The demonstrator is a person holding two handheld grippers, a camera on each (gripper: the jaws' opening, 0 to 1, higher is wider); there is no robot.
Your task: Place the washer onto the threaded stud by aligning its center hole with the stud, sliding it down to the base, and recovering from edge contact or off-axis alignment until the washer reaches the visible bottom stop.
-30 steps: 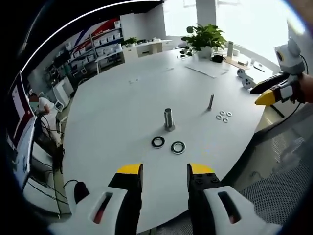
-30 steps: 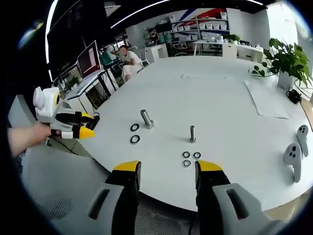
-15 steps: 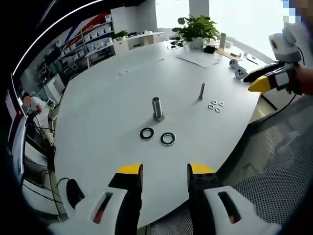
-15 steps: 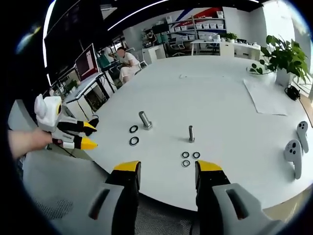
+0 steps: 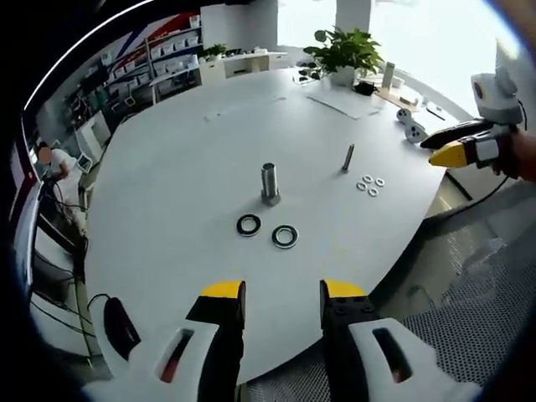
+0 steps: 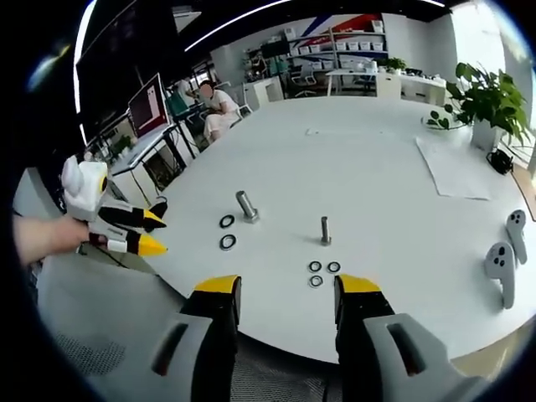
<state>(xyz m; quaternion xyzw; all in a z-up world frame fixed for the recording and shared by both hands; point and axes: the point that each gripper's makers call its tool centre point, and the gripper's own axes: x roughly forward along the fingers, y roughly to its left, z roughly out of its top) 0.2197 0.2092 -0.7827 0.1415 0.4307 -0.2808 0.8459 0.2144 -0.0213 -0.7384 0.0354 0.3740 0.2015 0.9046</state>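
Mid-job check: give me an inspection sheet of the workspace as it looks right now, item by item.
Surface: round white table, bare around the parts.
Job's things: thin threaded stud upright, no washer on it; three small silver washers beside it; thick steel stud with two large dark washers nearby.
Clutter: two white controllers, white paper sheet, potted plant.
Grippers: left gripper and right gripper open, empty, short of the table.
Cables: nothing seen on the table.
Surroundings: seated person, monitor, shelving.

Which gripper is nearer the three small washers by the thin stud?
Right. The right gripper hangs off the table edge just short of the small washers. The left gripper sits off the edge farther round, past the two large washers.
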